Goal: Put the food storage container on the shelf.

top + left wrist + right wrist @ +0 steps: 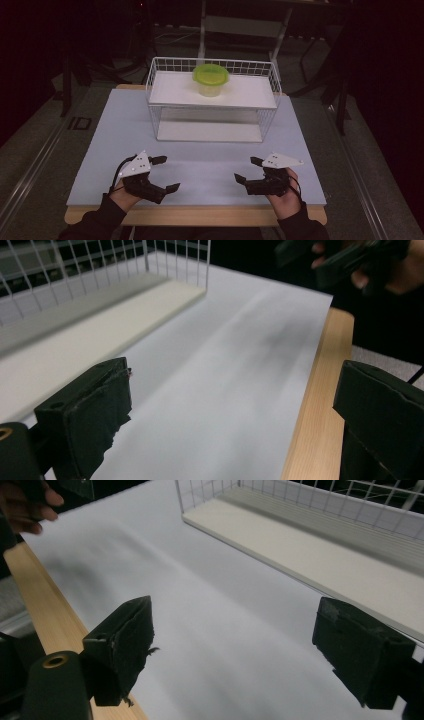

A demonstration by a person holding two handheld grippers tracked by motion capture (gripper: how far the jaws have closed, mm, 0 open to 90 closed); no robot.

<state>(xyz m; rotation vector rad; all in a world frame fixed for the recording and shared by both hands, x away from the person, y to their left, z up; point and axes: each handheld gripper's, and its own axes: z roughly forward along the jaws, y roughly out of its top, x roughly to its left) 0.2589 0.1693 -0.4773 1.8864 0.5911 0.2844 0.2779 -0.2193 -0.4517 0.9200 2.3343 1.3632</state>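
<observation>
A clear tub with a lime-green lid (211, 79) stands on the top shelf of a white wire rack (212, 97) at the back of the table. My left gripper (165, 174) rests near the front left of the table, open, with nothing between its jaws. My right gripper (248, 169) rests near the front right, also open and holding nothing. Both point toward the middle. In the left gripper view my left gripper (232, 410) has wide-apart jaws over the pale mat (225, 390). In the right gripper view my right gripper (250, 650) frames the mat (200, 610) and the rack's lower shelf (320, 560).
The pale mat (200, 165) covers a wooden table whose front edge (195, 216) shows as a light strip. The rack's lower shelf (210, 131) holds nothing. Dark floor and metal frame legs (202, 30) lie beyond the table.
</observation>
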